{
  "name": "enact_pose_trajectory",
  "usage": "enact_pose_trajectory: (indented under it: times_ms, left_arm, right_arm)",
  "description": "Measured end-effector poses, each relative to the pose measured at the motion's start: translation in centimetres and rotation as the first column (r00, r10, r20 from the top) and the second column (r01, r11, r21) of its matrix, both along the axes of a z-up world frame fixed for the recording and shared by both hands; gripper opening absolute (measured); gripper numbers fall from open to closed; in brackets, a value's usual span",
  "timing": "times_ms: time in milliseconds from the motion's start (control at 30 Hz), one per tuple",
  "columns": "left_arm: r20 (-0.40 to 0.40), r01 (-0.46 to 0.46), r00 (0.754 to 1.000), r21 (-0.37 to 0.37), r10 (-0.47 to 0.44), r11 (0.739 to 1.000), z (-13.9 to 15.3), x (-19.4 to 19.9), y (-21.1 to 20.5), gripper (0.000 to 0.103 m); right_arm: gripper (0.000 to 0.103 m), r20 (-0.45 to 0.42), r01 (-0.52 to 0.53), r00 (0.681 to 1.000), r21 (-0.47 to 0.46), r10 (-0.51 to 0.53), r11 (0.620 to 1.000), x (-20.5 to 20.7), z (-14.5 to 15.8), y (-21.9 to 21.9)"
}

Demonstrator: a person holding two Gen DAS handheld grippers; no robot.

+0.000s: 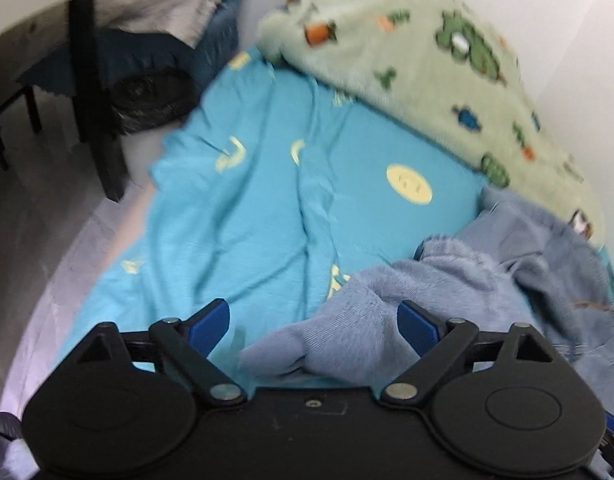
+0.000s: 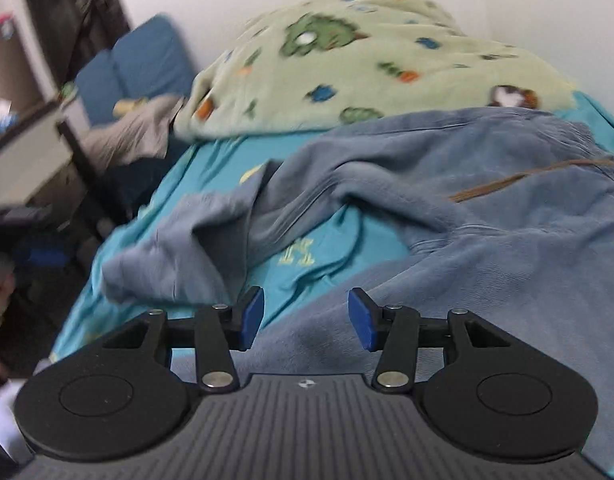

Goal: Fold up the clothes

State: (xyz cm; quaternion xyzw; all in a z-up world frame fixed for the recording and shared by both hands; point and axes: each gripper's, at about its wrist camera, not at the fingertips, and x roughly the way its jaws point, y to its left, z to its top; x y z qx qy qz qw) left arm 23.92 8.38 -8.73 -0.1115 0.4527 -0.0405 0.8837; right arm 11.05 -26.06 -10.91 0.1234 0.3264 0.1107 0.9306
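Observation:
A crumpled grey-blue garment (image 1: 487,280) lies on the turquoise bed sheet (image 1: 267,200), at the right in the left wrist view. One end of it (image 1: 339,340) lies between the fingers of my left gripper (image 1: 313,326), which is open. In the right wrist view the same garment (image 2: 487,220) spreads over the right half, with a brown drawstring (image 2: 527,180) on it and a sleeve or leg (image 2: 179,248) reaching left. My right gripper (image 2: 305,318) is open just above the garment's near part.
A light green fleece blanket with cartoon prints (image 1: 427,72) is heaped along the white wall at the back of the bed; it also shows in the right wrist view (image 2: 367,64). Left of the bed are a dark table leg (image 1: 95,80), a blue sofa (image 2: 139,64) and the floor (image 1: 35,220).

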Motion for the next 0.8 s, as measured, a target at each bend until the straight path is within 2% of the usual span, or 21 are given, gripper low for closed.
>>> enact_pose_trajectory:
  times_ms: [100, 167, 233, 333, 367, 533, 667, 800]
  left_arm:
    - [-0.040, 0.006, 0.999, -0.009, -0.007, 1.000, -2.6, 1.8, -0.8, 0.068]
    - [-0.062, -0.002, 0.998, -0.022, 0.001, 1.000, -3.8, 2.3, -1.2, 0.064]
    - [-0.054, 0.000, 0.999, -0.022, -0.002, 1.000, -4.2, 2.0, -1.6, 0.042]
    - [-0.023, 0.053, 0.998, 0.037, -0.052, 0.998, -3.6, 0.7, -3.1, 0.020]
    - [-0.010, 0.077, 0.997, 0.059, -0.076, 0.995, -3.2, 0.1, -3.6, 0.019]
    - [-0.018, 0.141, 0.990, -0.017, -0.141, 0.990, -1.1, -3.9, -5.1, 0.013]
    - [-0.012, 0.158, 0.987, -0.009, -0.158, 0.987, -1.1, -7.3, -6.9, 0.013]
    - [0.020, 0.190, 0.982, 0.005, -0.190, 0.982, -2.0, -8.5, -8.2, 0.013]
  right_arm:
    - [0.050, 0.039, -0.079, 0.996, 0.057, 0.077, 0.995, 0.4, -0.1, 0.6]
    - [0.050, 0.063, -0.110, 0.992, 0.085, 0.105, 0.990, 0.8, -0.3, 0.9]
    - [0.050, 0.069, -0.110, 0.992, 0.130, 0.101, 0.985, 1.4, -0.6, 0.6]
    - [0.050, 0.076, -0.109, 0.992, 0.198, 0.096, 0.974, 2.3, -1.2, 0.2]
    - [0.050, 0.079, -0.109, 0.992, 0.220, 0.094, 0.969, 2.6, -1.3, 0.1]
    - [0.050, 0.074, -0.105, 0.994, 0.333, 0.085, 0.937, 4.2, -2.6, -0.5]
    - [0.050, 0.046, -0.141, 0.990, 0.386, 0.134, 0.912, 5.4, -3.6, 0.7]
    - [0.050, 0.015, -0.118, 0.993, 0.348, 0.120, 0.930, 6.8, -4.3, 1.6]
